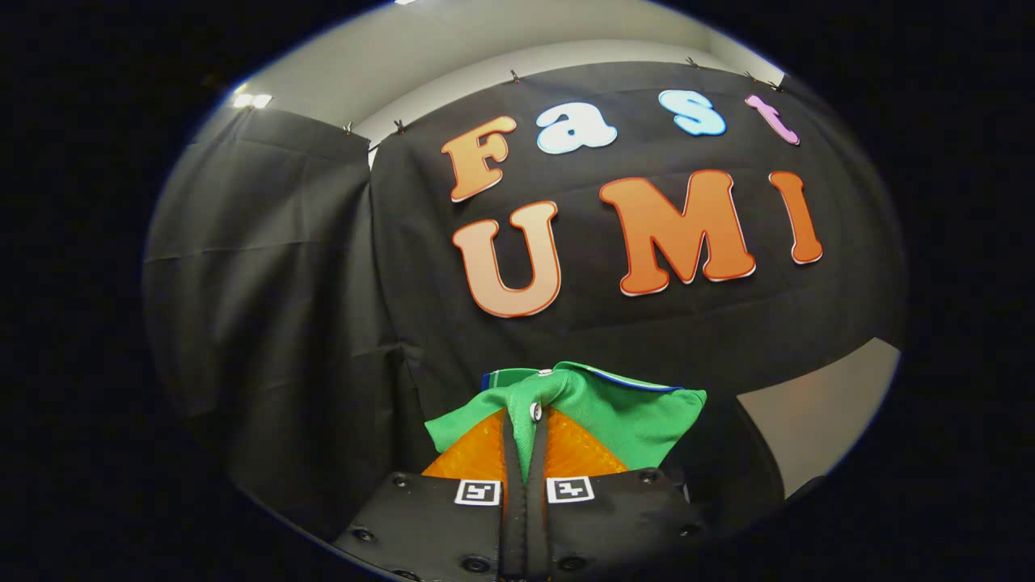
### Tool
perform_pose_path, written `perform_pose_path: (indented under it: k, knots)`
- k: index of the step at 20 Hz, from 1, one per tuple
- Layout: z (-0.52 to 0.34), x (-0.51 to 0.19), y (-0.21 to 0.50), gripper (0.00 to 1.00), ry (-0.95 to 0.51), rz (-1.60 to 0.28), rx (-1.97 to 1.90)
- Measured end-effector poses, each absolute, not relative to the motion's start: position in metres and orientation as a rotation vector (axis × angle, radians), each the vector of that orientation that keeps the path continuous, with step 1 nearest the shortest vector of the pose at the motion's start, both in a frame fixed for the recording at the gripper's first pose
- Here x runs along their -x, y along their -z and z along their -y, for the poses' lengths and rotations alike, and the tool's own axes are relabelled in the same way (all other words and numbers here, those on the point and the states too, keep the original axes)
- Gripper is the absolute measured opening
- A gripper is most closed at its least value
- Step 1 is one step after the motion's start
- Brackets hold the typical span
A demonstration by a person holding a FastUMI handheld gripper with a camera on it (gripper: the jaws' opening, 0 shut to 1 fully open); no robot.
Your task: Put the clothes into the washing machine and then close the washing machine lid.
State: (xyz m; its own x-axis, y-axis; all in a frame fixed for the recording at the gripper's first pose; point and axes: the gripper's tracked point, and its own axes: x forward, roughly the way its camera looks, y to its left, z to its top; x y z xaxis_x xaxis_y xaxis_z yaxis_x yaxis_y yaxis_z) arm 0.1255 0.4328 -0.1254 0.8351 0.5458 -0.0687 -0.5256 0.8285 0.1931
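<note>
The gripper (pixel 525 440) is pinching a green garment (pixel 614 404) between its two fingers, which are standing almost together with only a thin fold of cloth running down the narrow gap between them. The garment is bunching up over and just ahead of the fingertips (pixel 485 453), spreading mostly toward the right finger's side, with a smaller flap hanging off toward the left. A small white button or snap (pixel 535 411) is sitting on the fold right where the fingers are meeting, and a second one (pixel 545 373) is showing a little above it near the top of the bunch. A strip of blue and white trim (pixel 517 375), probably a collar edge, is peeking out along the top of the cloth, though the folds make this hard to be sure of. The garment is hanging in the air in front of the black cloth wall (pixel 283 283) of the booth, well clear of it. Beyond the cloth and off to the right, a pale surface (pixel 808 420) is showing beside a dark curved edge.
</note>
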Motion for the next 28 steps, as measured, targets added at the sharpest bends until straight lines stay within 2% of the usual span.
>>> perform_pose_path:
  k: [8,20,28]
  knots:
    - [-0.472,-0.161,0.227,0.07,-0.535,-0.312,-0.184]
    - [-0.482,-0.18,0.373,0.07,-0.452,-0.606,-0.169]
    - [-0.48,-0.183,0.446,0.08,-0.413,-0.763,-0.141]
